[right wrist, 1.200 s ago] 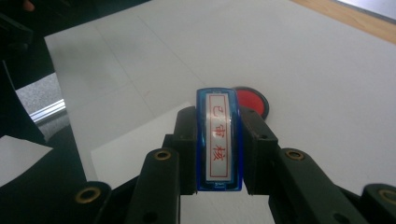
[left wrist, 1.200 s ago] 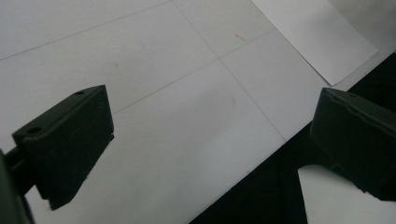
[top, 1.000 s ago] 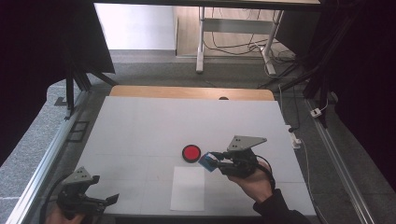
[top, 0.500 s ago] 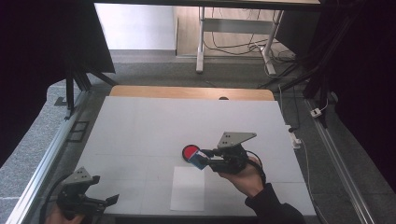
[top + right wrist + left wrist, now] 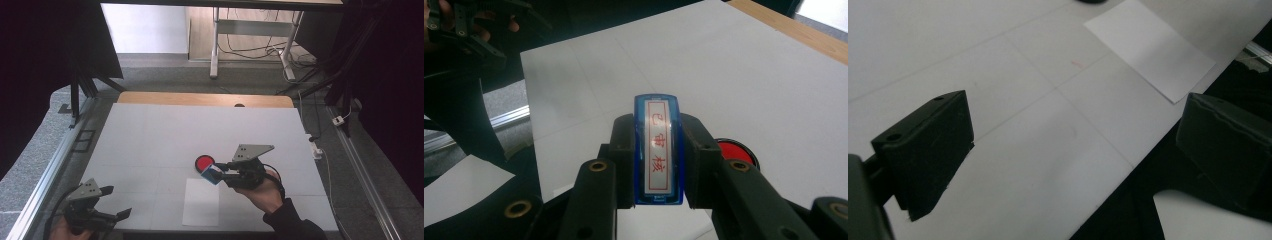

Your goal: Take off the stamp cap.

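White table (image 5: 150,135): blue stamp (image 5: 658,150), red lettering.

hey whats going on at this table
A person is working with a hand-held gripper in each hand. The right hand-held gripper is shut on a blue stamp with red characters on its label and holds it just beside the red ink pad, near the far end of the paper sheet. The left hand-held gripper is open, holds nothing, and sits at the table's near left corner.
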Available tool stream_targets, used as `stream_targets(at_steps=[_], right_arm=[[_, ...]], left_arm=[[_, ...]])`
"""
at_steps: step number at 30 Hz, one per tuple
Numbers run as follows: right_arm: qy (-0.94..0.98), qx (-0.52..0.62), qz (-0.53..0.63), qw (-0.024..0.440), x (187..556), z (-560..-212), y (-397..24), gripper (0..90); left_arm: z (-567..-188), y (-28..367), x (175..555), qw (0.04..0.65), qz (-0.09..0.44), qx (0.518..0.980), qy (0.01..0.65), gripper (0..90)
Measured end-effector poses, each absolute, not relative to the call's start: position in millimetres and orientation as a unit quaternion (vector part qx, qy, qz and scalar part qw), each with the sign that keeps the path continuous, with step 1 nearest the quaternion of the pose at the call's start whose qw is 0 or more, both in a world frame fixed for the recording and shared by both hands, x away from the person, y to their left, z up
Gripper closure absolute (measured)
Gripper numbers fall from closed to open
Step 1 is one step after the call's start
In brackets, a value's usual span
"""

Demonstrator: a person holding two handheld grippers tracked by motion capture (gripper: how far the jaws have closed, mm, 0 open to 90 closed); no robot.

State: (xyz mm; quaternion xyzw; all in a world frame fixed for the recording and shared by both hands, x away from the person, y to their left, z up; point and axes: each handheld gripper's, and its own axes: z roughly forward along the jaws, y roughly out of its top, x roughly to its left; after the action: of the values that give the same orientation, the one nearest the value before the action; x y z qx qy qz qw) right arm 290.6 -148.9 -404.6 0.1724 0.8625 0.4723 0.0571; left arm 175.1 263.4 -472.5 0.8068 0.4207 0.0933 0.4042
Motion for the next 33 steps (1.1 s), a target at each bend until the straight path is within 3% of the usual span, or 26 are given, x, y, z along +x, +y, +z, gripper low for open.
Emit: stream_targets(at_steps=[17,33], right_arm=[[0.861,0.161,0.479,0.056,285,-400,-153,70.7],[0.861,0.151,0.484,0.051,283,-399,-153,70.7]], left_arm=[[-471,227,195,0.411,0.088,0.836,0.353,0.3],[-469,196,223,0.415,0.043,0.856,0.305,0.0]])
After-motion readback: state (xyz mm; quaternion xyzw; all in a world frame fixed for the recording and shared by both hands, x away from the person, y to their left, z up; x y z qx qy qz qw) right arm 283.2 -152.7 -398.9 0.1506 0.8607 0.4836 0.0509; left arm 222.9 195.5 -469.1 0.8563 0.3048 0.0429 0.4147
